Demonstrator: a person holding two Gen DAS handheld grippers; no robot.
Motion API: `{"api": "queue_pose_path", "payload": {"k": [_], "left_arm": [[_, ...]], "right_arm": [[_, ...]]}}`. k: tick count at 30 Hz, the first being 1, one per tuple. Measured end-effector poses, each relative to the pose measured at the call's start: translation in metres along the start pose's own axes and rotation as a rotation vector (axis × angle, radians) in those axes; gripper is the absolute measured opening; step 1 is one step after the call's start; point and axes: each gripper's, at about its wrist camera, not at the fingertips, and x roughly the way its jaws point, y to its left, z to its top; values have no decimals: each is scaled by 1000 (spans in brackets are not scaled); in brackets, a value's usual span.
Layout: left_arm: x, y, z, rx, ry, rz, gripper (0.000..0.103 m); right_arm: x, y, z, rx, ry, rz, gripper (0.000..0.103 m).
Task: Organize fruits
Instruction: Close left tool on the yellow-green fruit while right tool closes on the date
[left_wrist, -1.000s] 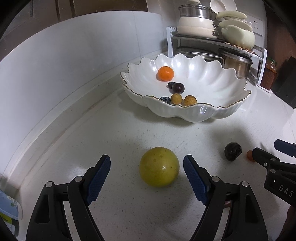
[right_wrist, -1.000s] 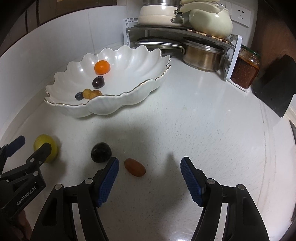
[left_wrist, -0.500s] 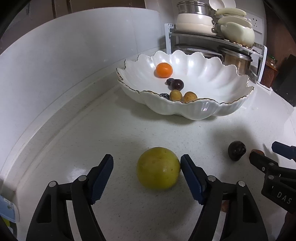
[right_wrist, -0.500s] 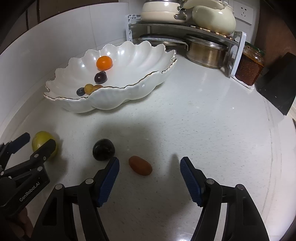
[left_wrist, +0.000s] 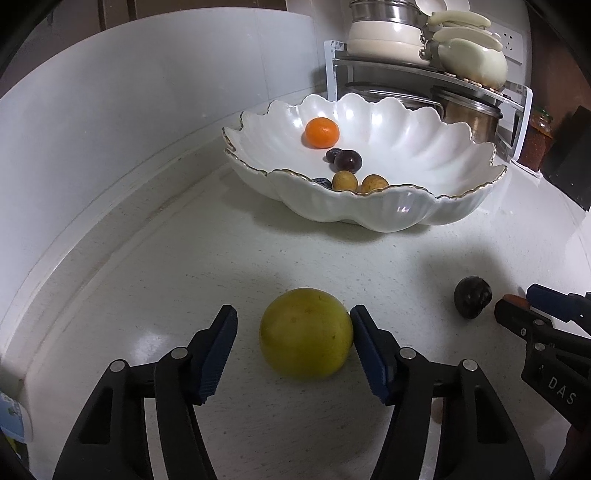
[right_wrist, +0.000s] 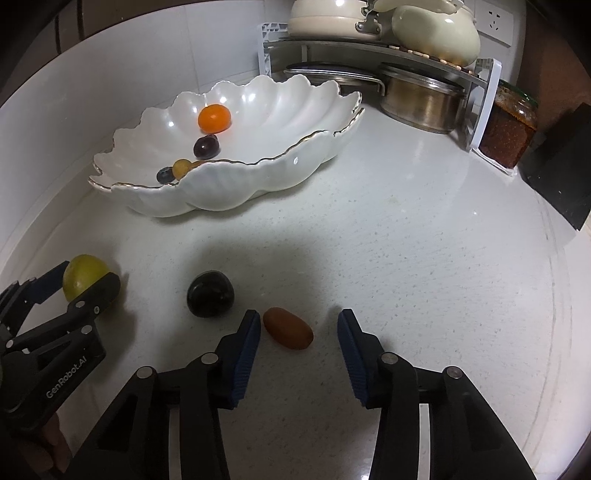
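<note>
Left wrist view: left gripper (left_wrist: 293, 345) closing around the yellow-green fruit (left_wrist: 306, 334), only its right pad touching. Right gripper (right_wrist: 299, 341) closing too, small brown fruit (right_wrist: 288, 328) between its pads, ungripped.

My white speckled stone countertop (right_wrist: 424, 258) carries a scalloped white ceramic bowl with a gold rim (right_wrist: 258, 177) near the wall. Nearer me lie three loose fruits: a round yellow-green citrus (left_wrist: 306, 334) to the left, a glossy black plum (right_wrist: 209, 294) in the middle and a small brown oval fruit (right_wrist: 288, 328) just beside it. A metal pot rack (right_wrist: 373, 55) and a jar of red sauce (right_wrist: 508, 129) stand at the back.
</note>
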Motion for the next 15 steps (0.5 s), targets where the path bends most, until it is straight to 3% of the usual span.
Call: {"api": "queue_pose_path", "payload": {"k": [9,15], "left_arm": [[1,-4,0,3,9,-27,48],[0,-3,-2,8,9,-31,48]], "right_arm": [[-1,3,-1,-16,-7,16,27],[-2,3,-1,-13,-5,23,26]]}}
